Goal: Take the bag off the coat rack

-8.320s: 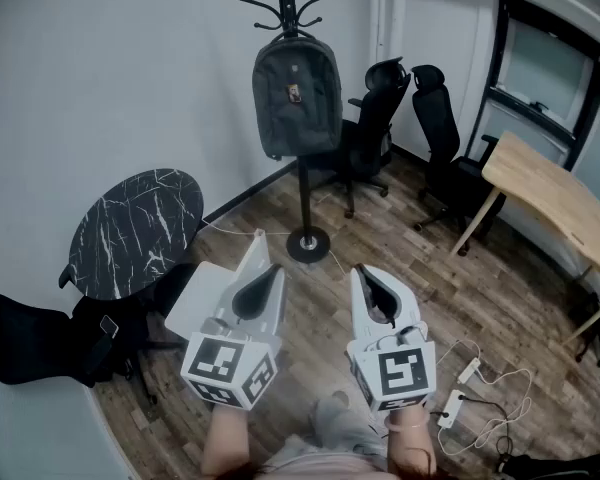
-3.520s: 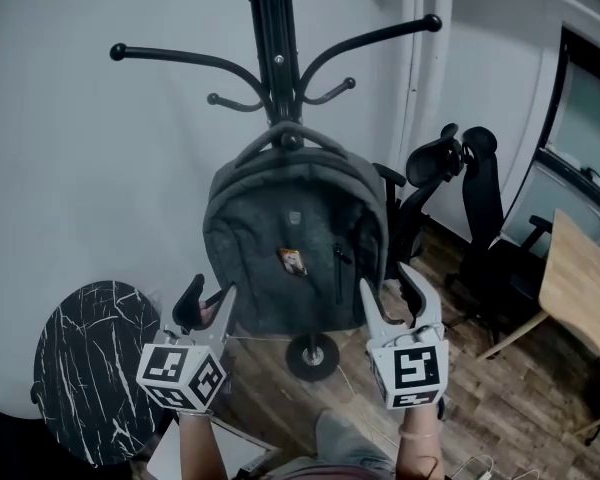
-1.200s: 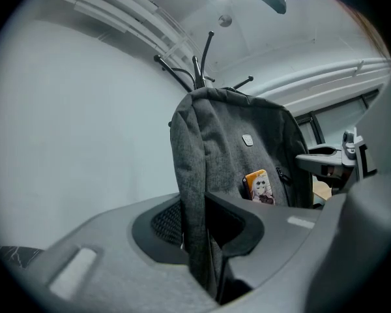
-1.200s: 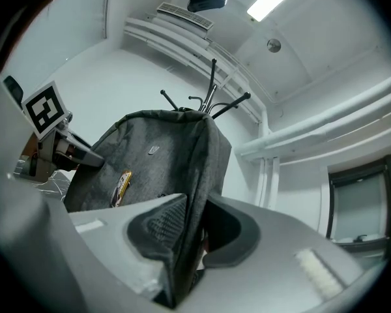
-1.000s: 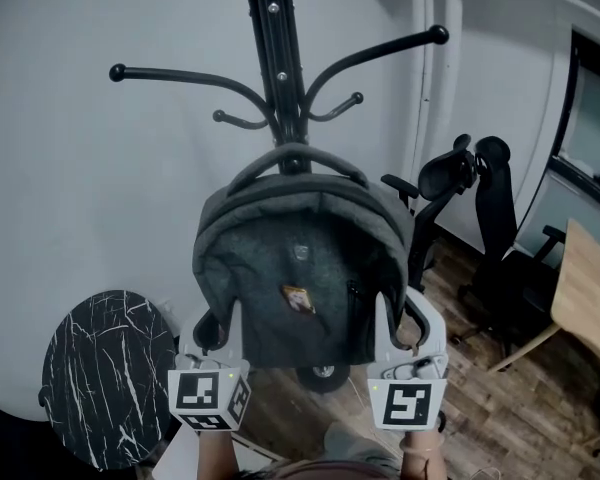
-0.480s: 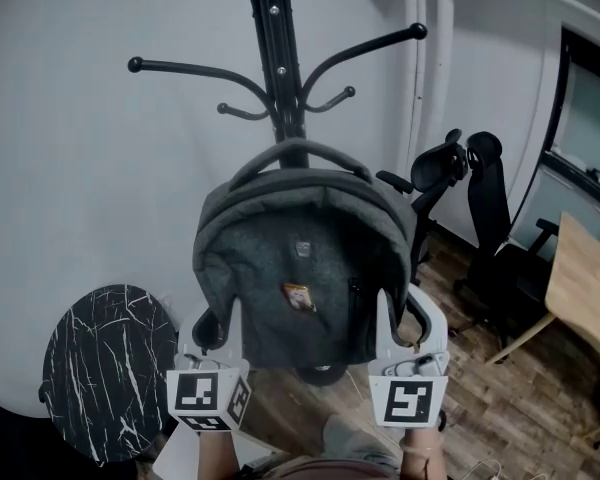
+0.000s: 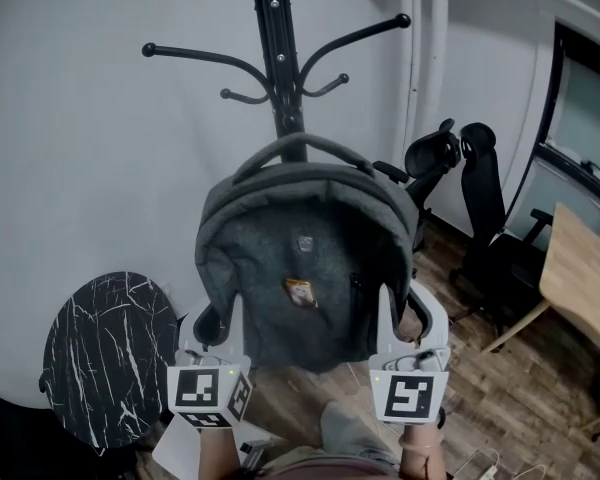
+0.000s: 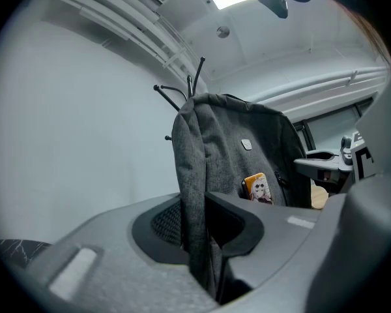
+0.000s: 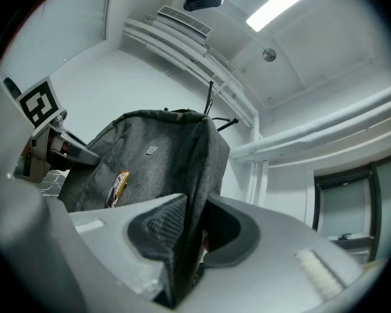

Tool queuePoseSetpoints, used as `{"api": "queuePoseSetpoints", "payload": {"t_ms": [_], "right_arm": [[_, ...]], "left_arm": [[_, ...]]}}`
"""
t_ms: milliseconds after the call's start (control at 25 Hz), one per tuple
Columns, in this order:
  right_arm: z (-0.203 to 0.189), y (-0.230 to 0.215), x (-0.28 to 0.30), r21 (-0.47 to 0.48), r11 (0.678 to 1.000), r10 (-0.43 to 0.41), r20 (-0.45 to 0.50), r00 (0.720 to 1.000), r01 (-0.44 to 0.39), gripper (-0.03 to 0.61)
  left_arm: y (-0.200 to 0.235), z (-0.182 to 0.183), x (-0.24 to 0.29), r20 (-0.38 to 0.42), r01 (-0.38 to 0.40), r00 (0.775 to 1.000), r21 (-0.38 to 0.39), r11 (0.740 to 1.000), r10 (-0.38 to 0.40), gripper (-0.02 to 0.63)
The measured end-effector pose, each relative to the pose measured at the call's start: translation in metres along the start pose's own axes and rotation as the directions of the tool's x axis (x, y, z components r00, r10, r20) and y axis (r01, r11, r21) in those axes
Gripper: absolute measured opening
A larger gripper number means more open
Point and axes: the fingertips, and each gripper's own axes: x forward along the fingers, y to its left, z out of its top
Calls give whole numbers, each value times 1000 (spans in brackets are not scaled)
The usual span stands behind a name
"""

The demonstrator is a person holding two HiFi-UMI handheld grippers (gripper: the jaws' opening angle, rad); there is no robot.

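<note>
Both grippers are on the bag: left gripper pinches the left side edge of the grey backpack low down, right gripper pinches the right side edge at about the same height. In each gripper view a fold of fabric sits squeezed between the two black pads, jaws nearly together with only cloth between. Backpack is in front of the black coat rack, front panel toward the head camera, small orange tag near the middle of the panel. Its top handle arcs across the rack's pole, below the curved hook arms; can't tell whether it sits on a hook or is clear of it. Round black marble-top table is lower left by the white wall, two black office chairs are right of the rack, light wooden desk at the right edge, wood plank floor below
</note>
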Motion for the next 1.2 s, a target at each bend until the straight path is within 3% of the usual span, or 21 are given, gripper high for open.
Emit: {"api": "queuePoseSetpoints", "payload": {"t_ms": [600, 1200], "right_arm": [[6, 12, -58, 16, 1000, -26, -28, 999, 26, 74], [5, 13, -73, -19, 1000, -4, -67, 998, 3, 74]], "left_arm": [[-14, -10, -56, -20, 28, 999, -23, 999, -29, 78], [-22, -15, -71, -35, 16, 999, -51, 999, -18, 78]]}}
